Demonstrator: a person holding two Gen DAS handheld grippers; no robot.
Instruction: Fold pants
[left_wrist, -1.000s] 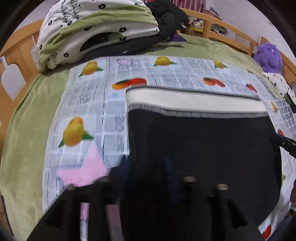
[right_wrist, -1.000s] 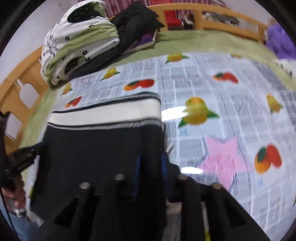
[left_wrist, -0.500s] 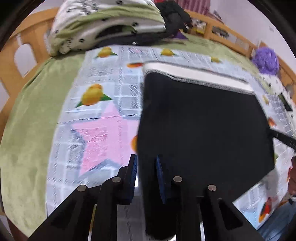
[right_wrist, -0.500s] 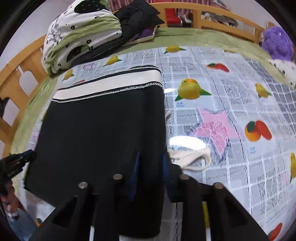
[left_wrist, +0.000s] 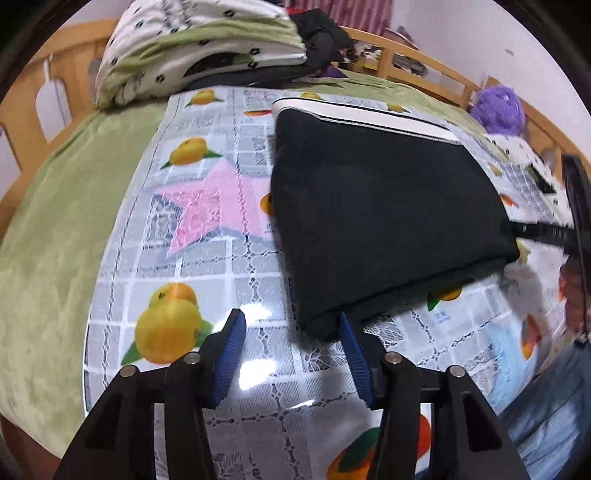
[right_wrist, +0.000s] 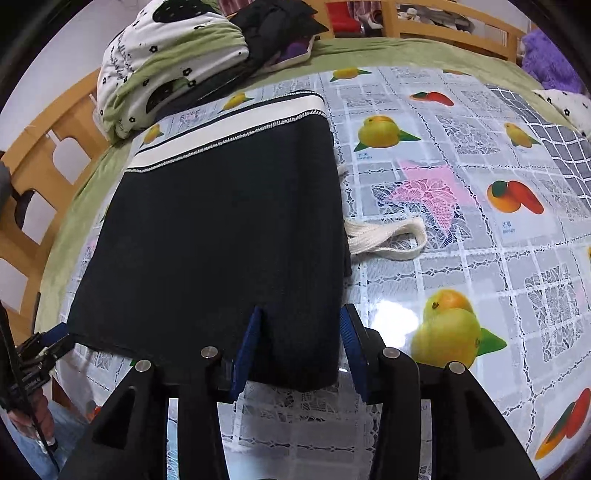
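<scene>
The black pants (left_wrist: 380, 206) lie folded into a flat rectangle on the fruit-print tablecloth (left_wrist: 207, 258), white waistband (left_wrist: 362, 112) at the far end. My left gripper (left_wrist: 291, 354) is open, just in front of the near left corner of the pants, holding nothing. In the right wrist view the pants (right_wrist: 221, 229) fill the left half. My right gripper (right_wrist: 301, 350) is open, its blue pads either side of the near right corner, which lies loose between them. A cream drawstring loop (right_wrist: 388, 236) sticks out on the right.
A pile of green and white bedding (left_wrist: 199, 48) and dark clothes (right_wrist: 277, 26) sits at the far end of the green bed. A purple plush toy (left_wrist: 498, 110) is at the far right. Wooden bed rails (right_wrist: 44, 162) run around the edge.
Both grippers have opened and let go of the near edge of the pants. They have drawn back toward me, and the folded pants now lie flat on the cloth.
</scene>
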